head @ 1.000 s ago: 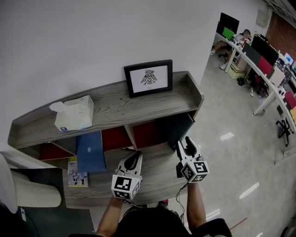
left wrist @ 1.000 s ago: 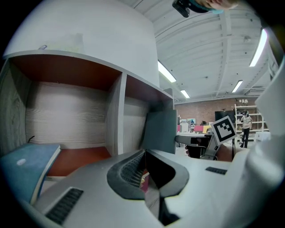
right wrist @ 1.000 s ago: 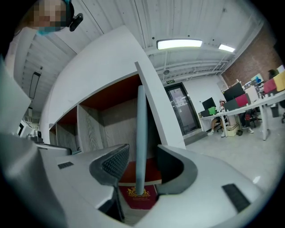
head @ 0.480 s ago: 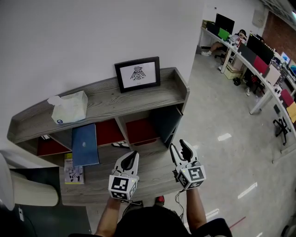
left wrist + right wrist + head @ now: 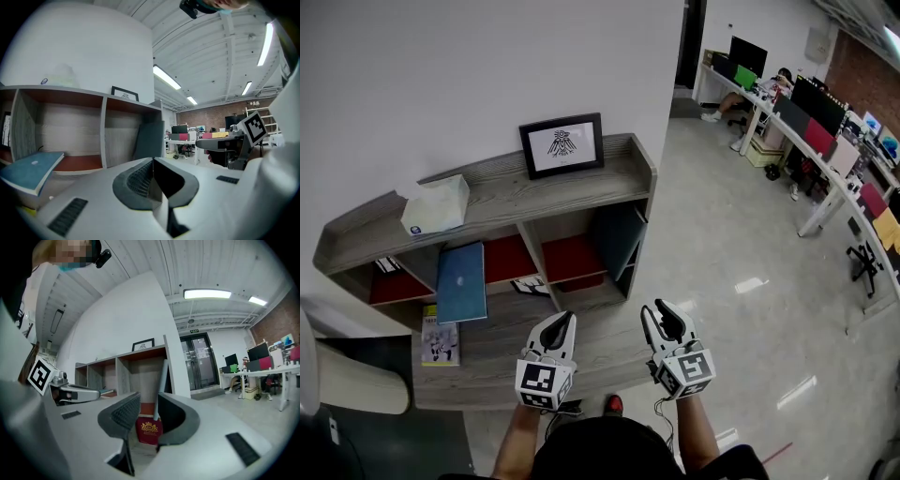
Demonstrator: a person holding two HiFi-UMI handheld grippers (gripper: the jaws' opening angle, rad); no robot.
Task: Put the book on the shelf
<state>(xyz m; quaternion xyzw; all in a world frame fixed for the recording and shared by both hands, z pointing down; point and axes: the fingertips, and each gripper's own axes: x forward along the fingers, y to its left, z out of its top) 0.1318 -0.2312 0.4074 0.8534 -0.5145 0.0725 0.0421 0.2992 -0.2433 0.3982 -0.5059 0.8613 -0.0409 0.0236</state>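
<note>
The grey wooden shelf [image 5: 502, 192] stands against the white wall. A blue book [image 5: 461, 281] [image 5: 30, 171] leans out of its left-middle compartment. A dark slate book [image 5: 617, 239] [image 5: 161, 376] leans upright in the right compartment, with a dark red gold-crested book [image 5: 149, 430] standing below it. My left gripper [image 5: 561, 328] [image 5: 152, 161] hovers in front of the shelf, shut and empty. My right gripper [image 5: 661, 319] [image 5: 147, 404] is beside it, open; its jaws have just been closing with nothing between them.
A framed picture [image 5: 562, 145] and a tissue box [image 5: 436, 204] sit on the shelf top. A magazine [image 5: 439, 336] lies on the low ledge at the left. Office desks with monitors [image 5: 825, 141] line the right side, beyond the glossy floor [image 5: 741, 281].
Both grippers have drawn back from the shelf toward me, so more floor shows. The right gripper's jaws have narrowed. The books have not moved.
</note>
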